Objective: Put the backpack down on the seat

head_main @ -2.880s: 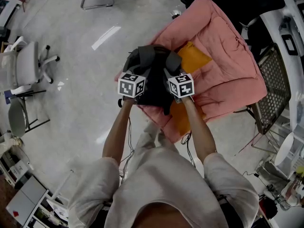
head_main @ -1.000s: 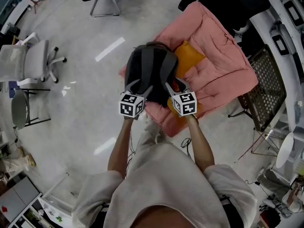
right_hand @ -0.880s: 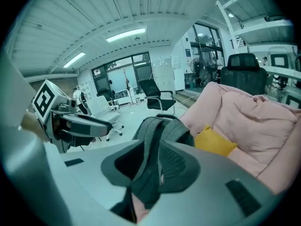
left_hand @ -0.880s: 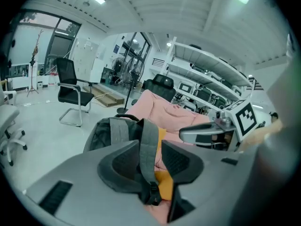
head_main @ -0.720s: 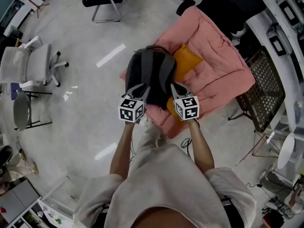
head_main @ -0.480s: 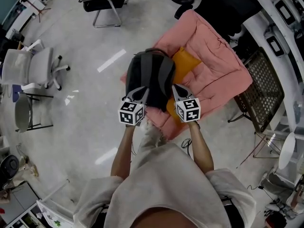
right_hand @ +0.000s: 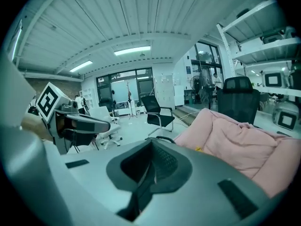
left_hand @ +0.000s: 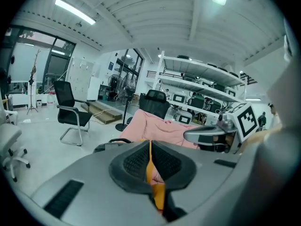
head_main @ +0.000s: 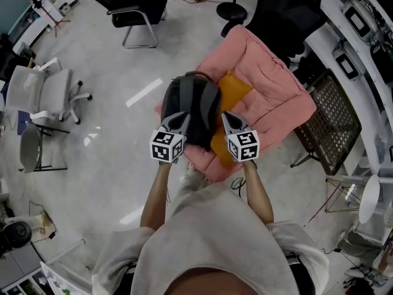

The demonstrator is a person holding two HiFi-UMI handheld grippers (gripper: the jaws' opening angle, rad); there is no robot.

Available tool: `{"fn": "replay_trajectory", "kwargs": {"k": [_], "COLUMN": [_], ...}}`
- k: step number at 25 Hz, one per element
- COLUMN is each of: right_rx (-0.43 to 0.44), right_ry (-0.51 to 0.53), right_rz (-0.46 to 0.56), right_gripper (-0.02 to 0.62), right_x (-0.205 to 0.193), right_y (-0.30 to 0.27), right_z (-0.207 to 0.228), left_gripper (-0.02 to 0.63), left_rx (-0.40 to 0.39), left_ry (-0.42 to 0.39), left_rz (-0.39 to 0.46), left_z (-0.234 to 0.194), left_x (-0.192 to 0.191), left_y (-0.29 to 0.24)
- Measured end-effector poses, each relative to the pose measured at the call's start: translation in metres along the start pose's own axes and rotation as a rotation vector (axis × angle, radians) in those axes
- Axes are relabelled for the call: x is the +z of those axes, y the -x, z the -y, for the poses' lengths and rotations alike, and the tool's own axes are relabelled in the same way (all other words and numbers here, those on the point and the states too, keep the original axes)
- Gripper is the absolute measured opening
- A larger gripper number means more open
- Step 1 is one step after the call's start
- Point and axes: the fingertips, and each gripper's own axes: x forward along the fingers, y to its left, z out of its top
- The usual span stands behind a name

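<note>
The dark grey backpack (head_main: 191, 106) lies on the front of the pink padded seat (head_main: 270, 97), beside an orange cushion (head_main: 237, 90). My left gripper (head_main: 178, 119) is at the backpack's near left edge and my right gripper (head_main: 226, 117) at its near right edge. Both are shut with nothing between the jaws. In the left gripper view the pads of the left gripper (left_hand: 150, 146) are pressed together, with the backpack's top handle (left_hand: 113, 141) and the pink seat (left_hand: 157, 126) beyond them. The right gripper (right_hand: 151, 150) is likewise shut, and the pink seat (right_hand: 235, 133) is ahead on the right.
A black visitor chair (head_main: 132, 8) stands on the grey floor at the back. A white office chair (head_main: 43, 91) is at the left. A black office chair (head_main: 285, 14) and a dark mesh chair (head_main: 328, 125) flank the pink seat. White desks run along the right.
Both grippers have let go of the backpack's straps, shut their jaws and drawn slightly back. The backpack stays lying on the seat.
</note>
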Motion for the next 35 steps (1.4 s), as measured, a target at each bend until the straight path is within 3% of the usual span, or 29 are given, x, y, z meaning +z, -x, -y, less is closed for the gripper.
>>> {"fn": "replay_trajectory", "kwargs": {"k": [16,35], "right_rx": [-0.003,0.007], "right_ry": [0.067,0.094], "right_rz": [0.100,0.129], "right_gripper": [-0.002,-0.003], "right_x": [0.036,0.047], "right_y": [0.064,0.076], "right_z": [-0.003,0.001], "left_gripper": [0.020,0.020], "left_rx": [0.025,0.033], "left_ry": [-0.059,-0.062], "left_rz": [0.076,0.106], "left_z": [0.037,0.046], "left_x": [0.038,0.048], "left_y": [0.034,0.037]}}
